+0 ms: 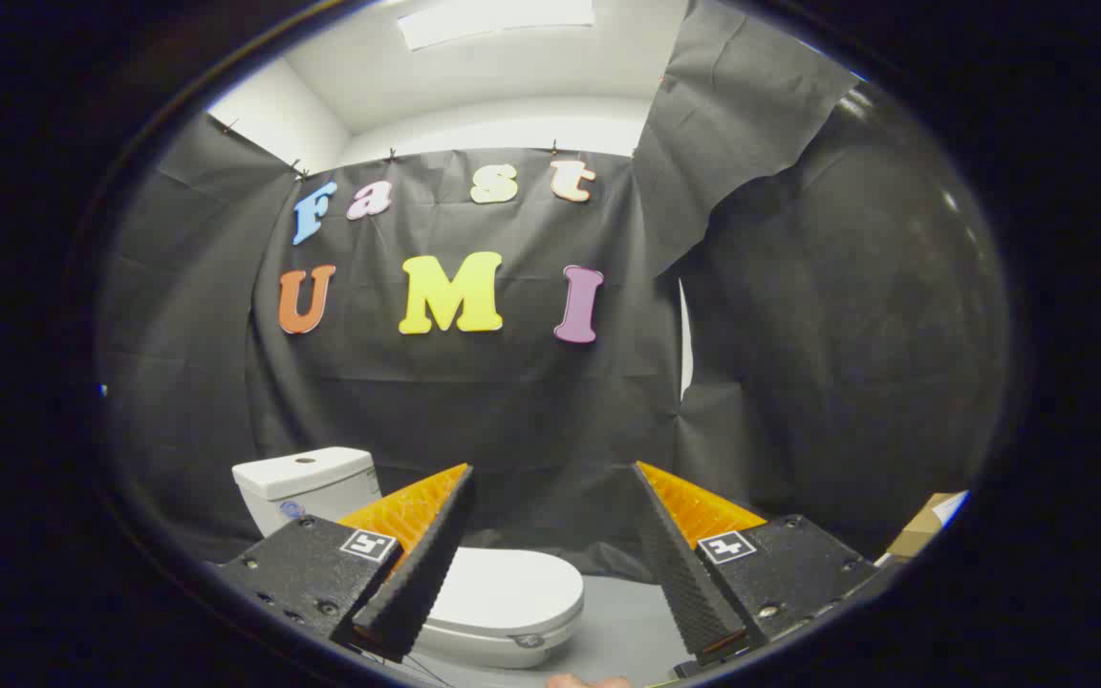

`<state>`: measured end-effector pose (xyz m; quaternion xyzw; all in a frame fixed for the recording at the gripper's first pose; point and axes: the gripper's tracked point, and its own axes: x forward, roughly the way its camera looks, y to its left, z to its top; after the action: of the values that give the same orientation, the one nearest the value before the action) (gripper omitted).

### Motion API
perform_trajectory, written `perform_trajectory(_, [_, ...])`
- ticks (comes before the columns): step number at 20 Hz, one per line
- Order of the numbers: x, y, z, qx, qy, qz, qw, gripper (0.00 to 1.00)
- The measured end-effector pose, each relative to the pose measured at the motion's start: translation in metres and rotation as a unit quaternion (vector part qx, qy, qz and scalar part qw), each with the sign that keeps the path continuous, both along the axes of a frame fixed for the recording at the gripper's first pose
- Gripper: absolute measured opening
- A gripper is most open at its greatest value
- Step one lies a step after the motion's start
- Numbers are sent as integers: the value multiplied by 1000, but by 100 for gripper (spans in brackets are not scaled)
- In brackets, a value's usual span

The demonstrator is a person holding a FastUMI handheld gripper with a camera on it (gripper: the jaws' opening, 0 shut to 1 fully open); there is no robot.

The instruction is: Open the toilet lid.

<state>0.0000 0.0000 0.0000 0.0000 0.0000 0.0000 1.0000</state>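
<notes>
Tank: a white toilet tank sat furthest left, against the black cloth wall, with a round button on its flat top and a small blue sticker on the front. Too small to make out the sticker.

Left finger: one finger of the gripper covered part of the tank's right side and the near left part of the lid.

Toilet lid: the white lid was flat down on the bowl, so totally closed. It lay low between the two fingers, closer to the left one and a bit beyond it. With the lid shut, no telling what was in the bowl.

Gripper: fingers were spread wide apart, nothing between them, not touching the lid or anything else. It was up above the toilet, looking mostly at the wall.

Floor: plain grey floor to the right of the bowl, running under the right finger.

Box: a cardboard box peeked out far right, past the right finger. Couldn't see inside it.

Bottom edge: a bit of someone's hand showed just below the fingers.
</notes>
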Motion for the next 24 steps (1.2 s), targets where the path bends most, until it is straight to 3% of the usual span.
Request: perform_trajectory(24, [6, -1, -9, 13, 19, -6, 1000, 99])
